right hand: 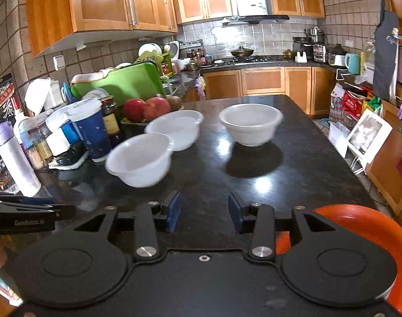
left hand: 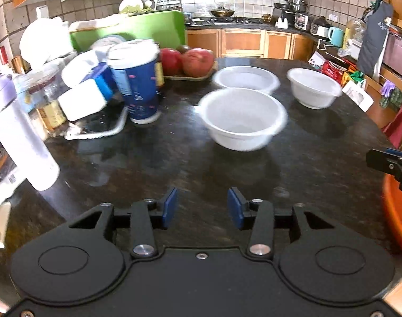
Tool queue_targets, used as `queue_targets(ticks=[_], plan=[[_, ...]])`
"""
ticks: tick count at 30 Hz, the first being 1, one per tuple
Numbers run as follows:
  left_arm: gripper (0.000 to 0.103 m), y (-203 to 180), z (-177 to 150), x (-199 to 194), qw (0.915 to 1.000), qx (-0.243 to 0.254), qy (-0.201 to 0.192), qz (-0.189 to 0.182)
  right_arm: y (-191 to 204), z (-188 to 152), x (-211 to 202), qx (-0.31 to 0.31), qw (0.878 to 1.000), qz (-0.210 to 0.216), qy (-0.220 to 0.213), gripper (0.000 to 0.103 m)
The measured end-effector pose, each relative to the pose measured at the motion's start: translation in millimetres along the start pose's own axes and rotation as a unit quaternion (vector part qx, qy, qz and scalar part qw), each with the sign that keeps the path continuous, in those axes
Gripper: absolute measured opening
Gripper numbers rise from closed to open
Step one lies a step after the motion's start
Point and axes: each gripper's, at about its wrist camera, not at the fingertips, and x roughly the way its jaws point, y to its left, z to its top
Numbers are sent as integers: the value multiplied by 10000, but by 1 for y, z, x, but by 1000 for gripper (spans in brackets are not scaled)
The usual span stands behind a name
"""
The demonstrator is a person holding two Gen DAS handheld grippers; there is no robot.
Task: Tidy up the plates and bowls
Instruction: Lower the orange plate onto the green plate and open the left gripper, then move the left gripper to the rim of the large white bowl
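Three white bowls stand on the dark stone counter (left hand: 174, 163). In the left wrist view the nearest bowl (left hand: 241, 121) is ahead of my open, empty left gripper (left hand: 202, 207), a second bowl (left hand: 247, 79) is behind it and a third bowl (left hand: 313, 87) is to the right. In the right wrist view they show as near-left bowl (right hand: 140, 159), middle bowl (right hand: 178, 129) and far bowl (right hand: 249, 122). My right gripper (right hand: 203, 211) is open and empty above the counter (right hand: 293, 179). An orange plate (right hand: 359, 227) lies under its right side; it also shows in the left wrist view (left hand: 397, 211).
Clutter lines the counter's left side: a white bottle (left hand: 21, 137), a blue cup (left hand: 134, 79), jars, a tray of red apples (left hand: 187, 62), a green board (left hand: 137, 31). The right gripper's body (left hand: 388, 162) shows at the right edge; the left gripper's body (right hand: 23, 216) shows at the left edge.
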Motion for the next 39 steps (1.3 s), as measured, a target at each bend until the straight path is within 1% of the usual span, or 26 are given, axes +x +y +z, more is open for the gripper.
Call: queue_targets(ticks=[1,4,7,12,15,23,26,32,36,39], plan=[[57,5,2,2,10000,-5,-29,-12,9,2,5,-16,10000,-13,-20,43],[57,22,10,10,9999,29,-91,-35,32,10,22,-70,9999,-80,-55,43],[58,31,20,19,9999,87,-112,-47,44,18,37,-70,9999,-132,-18,43],[58,40,40,34,9996,104,-100,-248,54,32,58,12,9998,-214,4,43],[58,36,50,41,9994,123,-118,-304,52,39,68,62,9996,-271,8,43],[58,30,72,62,9975,255,-93,-656,44,55,95,139,9996,-252,41,43],[58,26,78,69,9972,322,-70,-664,42,58,108,88,9997,-217,116,43],[57,15,81,85,9966,473,58,-666,36,58,128,69,9995,-12,301,43],[57,10,83,96,9962,515,179,-682,35,60,141,52,9993,13,363,43],[56,8,81,102,9958,536,251,-699,34,59,148,49,9990,26,445,39]])
